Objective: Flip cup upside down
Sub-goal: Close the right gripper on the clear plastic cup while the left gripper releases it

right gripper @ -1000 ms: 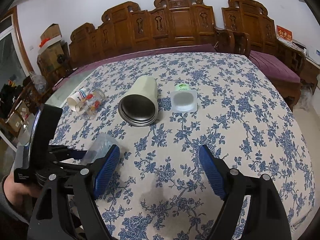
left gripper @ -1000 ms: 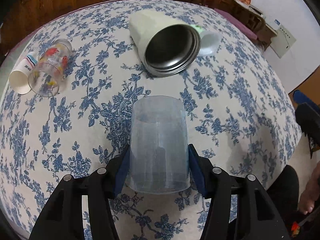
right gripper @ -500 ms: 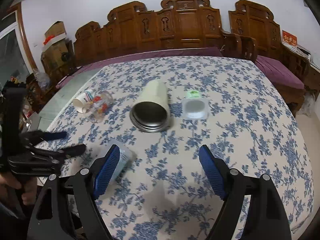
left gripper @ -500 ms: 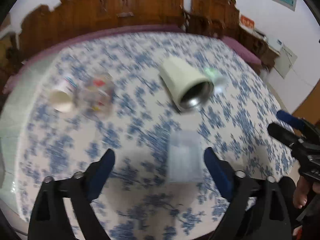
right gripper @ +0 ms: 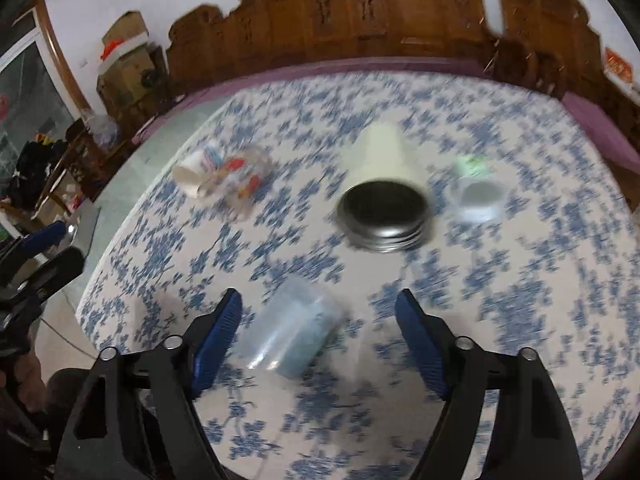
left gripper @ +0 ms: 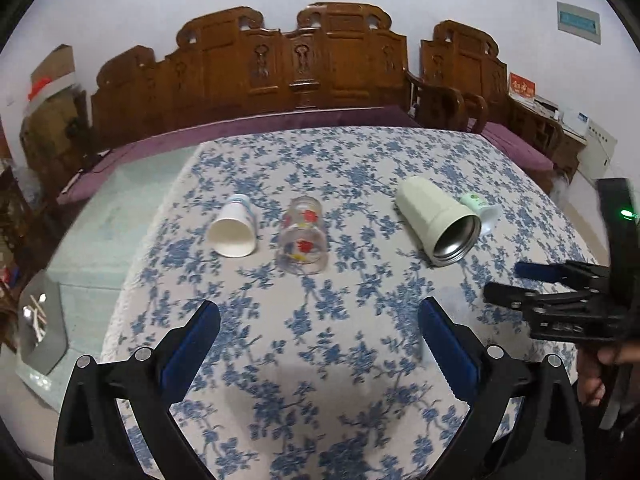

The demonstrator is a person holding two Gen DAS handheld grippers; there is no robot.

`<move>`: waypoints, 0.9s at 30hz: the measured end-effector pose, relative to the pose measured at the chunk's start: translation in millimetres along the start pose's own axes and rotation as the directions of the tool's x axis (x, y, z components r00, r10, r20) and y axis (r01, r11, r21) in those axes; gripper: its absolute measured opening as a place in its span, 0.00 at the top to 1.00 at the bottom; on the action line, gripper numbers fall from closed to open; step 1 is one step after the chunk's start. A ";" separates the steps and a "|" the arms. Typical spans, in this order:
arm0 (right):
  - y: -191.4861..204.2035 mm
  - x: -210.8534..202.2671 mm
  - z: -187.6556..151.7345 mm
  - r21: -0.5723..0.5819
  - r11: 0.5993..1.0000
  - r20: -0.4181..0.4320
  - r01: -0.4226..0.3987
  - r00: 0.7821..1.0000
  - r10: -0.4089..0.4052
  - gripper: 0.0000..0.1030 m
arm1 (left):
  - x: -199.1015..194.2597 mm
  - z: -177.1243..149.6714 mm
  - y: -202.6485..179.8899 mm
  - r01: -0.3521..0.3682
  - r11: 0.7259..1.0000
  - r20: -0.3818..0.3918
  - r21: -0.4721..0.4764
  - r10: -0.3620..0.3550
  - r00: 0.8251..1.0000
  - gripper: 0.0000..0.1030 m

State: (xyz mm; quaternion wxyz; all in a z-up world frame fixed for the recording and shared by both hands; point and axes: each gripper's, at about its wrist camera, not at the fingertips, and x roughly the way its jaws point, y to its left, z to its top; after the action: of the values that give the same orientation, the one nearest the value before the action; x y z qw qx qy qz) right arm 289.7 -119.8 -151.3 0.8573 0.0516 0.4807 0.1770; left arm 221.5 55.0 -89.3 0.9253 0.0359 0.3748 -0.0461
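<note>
While blue translucent cup (right gripper: 288, 332) sits on tabletop (right gripper: 520, 320) between right gripper (right gripper: 318, 334) pads, orientation blurred. Both grippers wide open, empty; left gripper (left gripper: 320, 344) clear, 9 o'clock side. Step judged: release check. Next: confirm rim down.

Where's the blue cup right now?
In the right wrist view, the blue cup stands on the table between the open right tongs, nearer the left finger, in front of the tumbler.
</note>
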 end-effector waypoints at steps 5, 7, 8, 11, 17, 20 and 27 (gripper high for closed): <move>0.7 39.1 2.9 0.095 0.995 -0.132 0.003 0.991 0.010 0.23 | -3.9 -12.3 11.7 -0.013 1.000 0.005 -0.027 0.013 1.000 0.08; -3.3 50.4 2.7 0.141 0.990 -0.172 0.001 0.985 0.023 0.23 | -3.7 -15.7 17.1 -0.008 0.999 0.004 -0.047 0.008 1.000 0.08; -5.0 53.8 3.3 0.152 0.988 -0.185 0.002 0.982 0.027 0.23 | -4.0 -16.8 18.7 -0.006 0.999 0.004 -0.054 0.007 1.000 0.08; -9.7 64.4 2.1 0.200 0.980 -0.227 0.000 0.973 0.046 0.23 | -4.8 -20.3 24.1 -0.009 0.997 0.008 -0.075 0.009 1.000 0.08; -15.7 80.7 2.7 0.269 0.963 -0.282 0.000 0.956 0.079 0.23 | -5.4 -24.2 29.7 -0.016 0.996 0.007 -0.082 0.016 1.000 0.08; -16.3 86.7 3.5 0.294 0.956 -0.302 -0.005 0.948 0.098 0.24 | -5.1 -24.6 31.3 -0.017 0.996 0.008 -0.085 0.017 1.000 0.08; -20.3 94.9 7.4 0.324 0.946 -0.328 -0.006 0.937 0.118 0.28 | -2.0 -28.6 30.0 -0.015 0.997 -0.008 -0.078 0.014 1.000 0.08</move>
State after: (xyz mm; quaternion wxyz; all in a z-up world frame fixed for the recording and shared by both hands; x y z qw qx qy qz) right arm 346.2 -104.6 -229.1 0.7347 0.1726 0.6429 0.1307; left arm 203.7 87.8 -107.4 0.9248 0.0029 0.3796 -0.0247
